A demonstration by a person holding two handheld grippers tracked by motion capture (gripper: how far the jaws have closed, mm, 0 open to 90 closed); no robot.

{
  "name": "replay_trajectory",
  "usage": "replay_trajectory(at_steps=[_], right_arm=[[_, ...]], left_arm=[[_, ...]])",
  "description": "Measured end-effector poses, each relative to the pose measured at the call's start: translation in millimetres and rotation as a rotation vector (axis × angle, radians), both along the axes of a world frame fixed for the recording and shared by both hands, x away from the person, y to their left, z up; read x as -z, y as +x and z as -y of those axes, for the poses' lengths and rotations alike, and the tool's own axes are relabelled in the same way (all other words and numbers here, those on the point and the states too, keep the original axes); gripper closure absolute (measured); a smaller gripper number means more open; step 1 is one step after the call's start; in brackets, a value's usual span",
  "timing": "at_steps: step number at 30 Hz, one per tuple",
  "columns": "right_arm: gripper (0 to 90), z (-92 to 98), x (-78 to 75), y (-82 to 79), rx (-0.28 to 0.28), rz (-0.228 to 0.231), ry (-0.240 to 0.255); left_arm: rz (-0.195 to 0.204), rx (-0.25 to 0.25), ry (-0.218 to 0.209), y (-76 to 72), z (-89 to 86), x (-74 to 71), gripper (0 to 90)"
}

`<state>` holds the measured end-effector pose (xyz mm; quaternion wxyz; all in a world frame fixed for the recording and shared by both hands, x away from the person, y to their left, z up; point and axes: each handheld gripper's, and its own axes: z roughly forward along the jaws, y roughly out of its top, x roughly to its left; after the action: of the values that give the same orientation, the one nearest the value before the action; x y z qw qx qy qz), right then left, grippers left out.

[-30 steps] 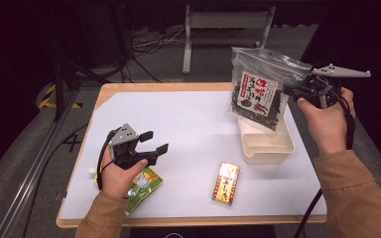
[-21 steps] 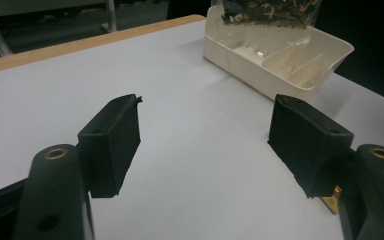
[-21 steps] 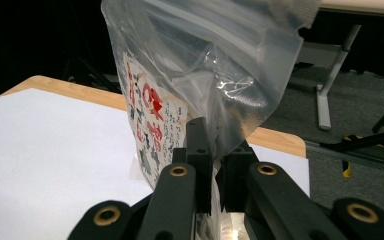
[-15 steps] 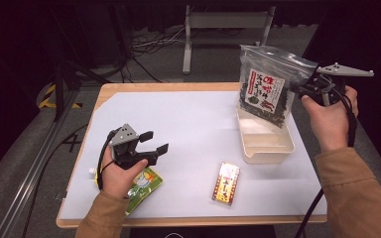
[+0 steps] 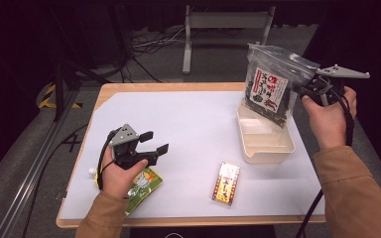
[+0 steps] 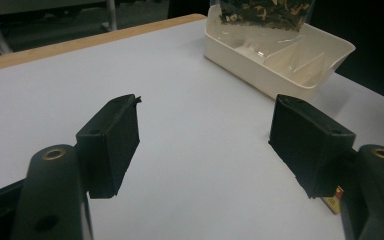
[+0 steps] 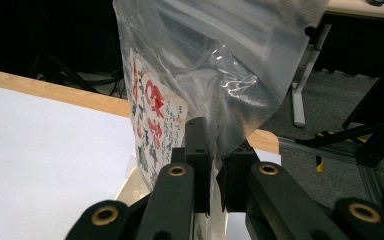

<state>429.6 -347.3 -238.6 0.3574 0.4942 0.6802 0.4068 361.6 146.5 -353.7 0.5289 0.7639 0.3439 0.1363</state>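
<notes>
You see red and dark Japanese characters, too small to read, on the bag's white label [image 7: 155, 125].

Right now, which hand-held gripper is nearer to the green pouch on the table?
Left. The left hand-held gripper hovers open just above the green pouch. The right hand-held gripper is across the table, holding the clear bag above the white tray.
</notes>
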Motion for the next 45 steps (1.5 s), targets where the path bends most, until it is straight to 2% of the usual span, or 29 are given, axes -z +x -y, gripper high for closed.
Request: replay_trajectory(at_steps=[11, 17, 26, 30, 34, 42, 43, 44, 45], right_arm=[[84.5, -7.2, 13.7, 7.1, -0.017, -0.028, -0.029], [84.0, -3.6, 24.3, 12.9, -0.019, -0.059, -0.008], [83.3, 13.3, 34.0, 14.0, 0.004, -0.106, 0.045], [83.1, 17.7, 37.1, 13.3, 0.003, -0.105, 0.069], [81.8, 17.1, 36.7, 12.8, 0.003, -0.103, 0.068], [72.2, 17.7, 35.9, 10.4, -0.008, -0.079, 0.065], [64.0, 17.1, 34.9, 8.2, -0.016, -0.056, 0.084], [64.0, 17.1, 34.9, 8.2, -0.016, -0.056, 0.084], [58.7, 15.9, 33.6, 5.9, -0.029, -0.040, 0.088]], left_arm=[[-0.002, -0.002, 0.000, 0.1, -0.6, 0.2, 28.3], [-0.007, 0.000, 0.000, 0.6, -0.9, 0.9, 27.9], [-0.015, 0.005, 0.002, 1.4, 1.6, 1.9, 27.0], [-0.012, 0.006, 0.008, 2.2, 1.9, 2.1, 26.8], [-0.017, 0.007, 0.007, 2.4, 2.1, 2.3, 26.4], [-0.019, 0.001, 0.011, 2.0, 0.7, 2.4, 24.1], [-0.018, -0.001, 0.012, 1.7, 0.4, 2.4, 24.0], [-0.018, -0.001, 0.012, 1.7, 0.4, 2.4, 23.8], [-0.018, -0.003, 0.014, 1.4, 0.2, 2.3, 23.6]])
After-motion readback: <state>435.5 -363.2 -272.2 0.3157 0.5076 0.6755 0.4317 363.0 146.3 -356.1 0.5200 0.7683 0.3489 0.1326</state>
